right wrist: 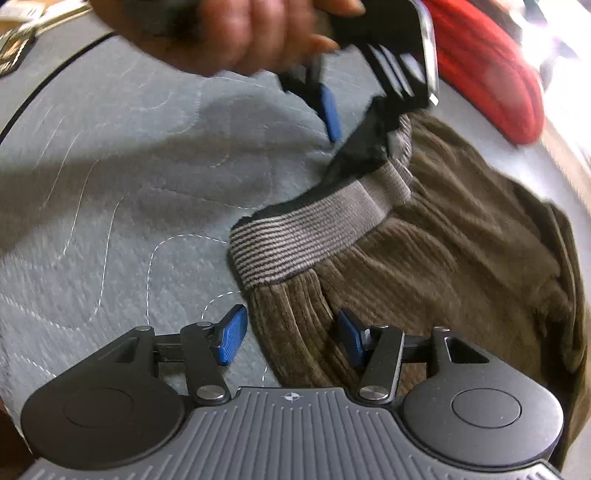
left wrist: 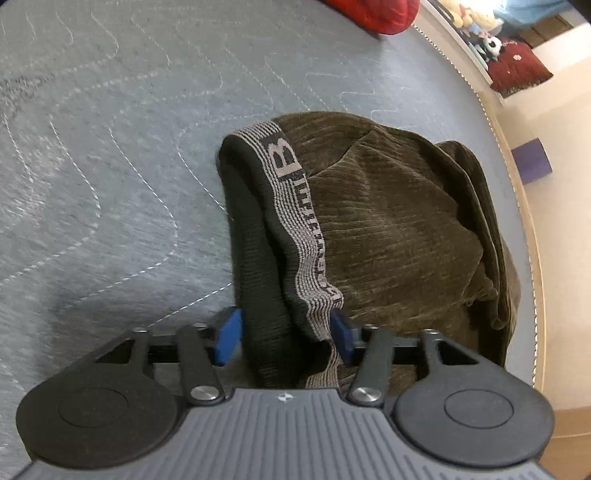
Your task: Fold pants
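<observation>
Dark olive corduroy pants (left wrist: pixel 391 229) with a grey striped waistband (left wrist: pixel 291 206) lie bunched on a grey quilted surface (left wrist: pixel 110 147). My left gripper (left wrist: pixel 286 332) has its blue pads on either side of the waistband and black lining, jaws wide. In the right wrist view the pants (right wrist: pixel 443 266) and waistband (right wrist: pixel 314 225) lie ahead. My right gripper (right wrist: pixel 291 332) is open, its blue pads straddling the pants' edge below the waistband. The left gripper (right wrist: pixel 354 122) shows at the top, held by a hand (right wrist: pixel 229 33), the waistband lifted in it.
A red padded item (right wrist: pixel 487 66) lies beyond the pants; it also shows in the left wrist view (left wrist: pixel 373 11). The surface's piped edge (left wrist: pixel 517 184) runs along the right. Beyond it are a purple block (left wrist: pixel 532 162) and stuffed toys (left wrist: pixel 476 18).
</observation>
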`<state>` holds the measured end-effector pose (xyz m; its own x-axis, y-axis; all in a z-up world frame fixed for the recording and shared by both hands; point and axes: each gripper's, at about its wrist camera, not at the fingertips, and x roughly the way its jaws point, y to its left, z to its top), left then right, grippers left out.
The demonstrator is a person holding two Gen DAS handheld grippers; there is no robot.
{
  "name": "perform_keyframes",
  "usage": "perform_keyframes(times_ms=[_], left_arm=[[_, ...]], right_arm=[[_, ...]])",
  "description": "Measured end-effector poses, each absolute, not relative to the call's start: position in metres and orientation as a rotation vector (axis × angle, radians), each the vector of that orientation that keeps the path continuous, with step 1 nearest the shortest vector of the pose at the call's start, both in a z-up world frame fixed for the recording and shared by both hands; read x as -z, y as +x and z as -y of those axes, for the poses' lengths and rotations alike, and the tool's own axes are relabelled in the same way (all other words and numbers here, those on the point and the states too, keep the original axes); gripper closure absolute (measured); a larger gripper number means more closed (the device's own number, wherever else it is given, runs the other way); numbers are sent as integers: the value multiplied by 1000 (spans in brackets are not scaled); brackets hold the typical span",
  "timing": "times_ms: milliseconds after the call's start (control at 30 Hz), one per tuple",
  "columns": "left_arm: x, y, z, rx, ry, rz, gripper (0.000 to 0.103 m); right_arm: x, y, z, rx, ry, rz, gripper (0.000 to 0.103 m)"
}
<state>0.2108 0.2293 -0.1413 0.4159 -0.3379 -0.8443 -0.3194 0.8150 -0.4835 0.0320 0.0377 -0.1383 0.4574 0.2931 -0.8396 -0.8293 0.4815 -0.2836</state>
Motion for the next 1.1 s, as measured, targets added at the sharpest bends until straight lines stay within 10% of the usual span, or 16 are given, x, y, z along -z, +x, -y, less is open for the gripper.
perform_keyframes(times_ms=[233,300,433,1100], left_arm=[[148,215,-211,11,-576,-1135,39],[145,213,-207,-22,-524,-1129,56],[126,207,-214,3,-521,-1076,94],[8,88,-287,-257,-289,-1009,99]], right_arm=[[133,50,-34,-790,-685,-870,52],[131,52,-34,-822,-666,-887,77],[114,48,-29,-846,-585,-883,88],[59,-48,-106,-1285,-489,-596,91]])
